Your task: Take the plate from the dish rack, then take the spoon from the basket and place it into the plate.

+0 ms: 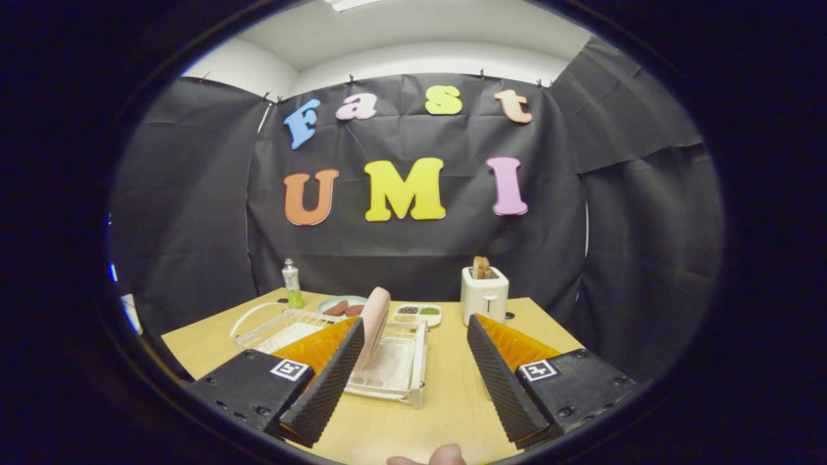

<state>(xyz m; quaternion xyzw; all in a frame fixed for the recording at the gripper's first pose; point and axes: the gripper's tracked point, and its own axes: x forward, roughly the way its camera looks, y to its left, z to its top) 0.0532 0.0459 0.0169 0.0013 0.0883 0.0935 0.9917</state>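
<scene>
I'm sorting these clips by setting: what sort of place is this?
Likely a staged kitchen tabletop in a cloth-walled booth: a toaster, a dish rack holding an upright plate, and the open gripper before them.

- Plate (375, 323): pale pink.
- Dish rack (394, 365): white.
- Worktop (446, 394): light yellowish wood tone.
- Toaster (484, 296): white, holding brown toast (481, 267).
- Bottle (292, 284): clear with green at its base.
- Far dish (342, 303): pale green, brown pieces on it.

Gripper (413, 381): two ribbed, wedge-shaped fingers (326, 387), spread wide; blocky bodies w/ square tag markers, small screws. Fingertip, prob. a thumb (436, 457), at bottom betw. them.
</scene>
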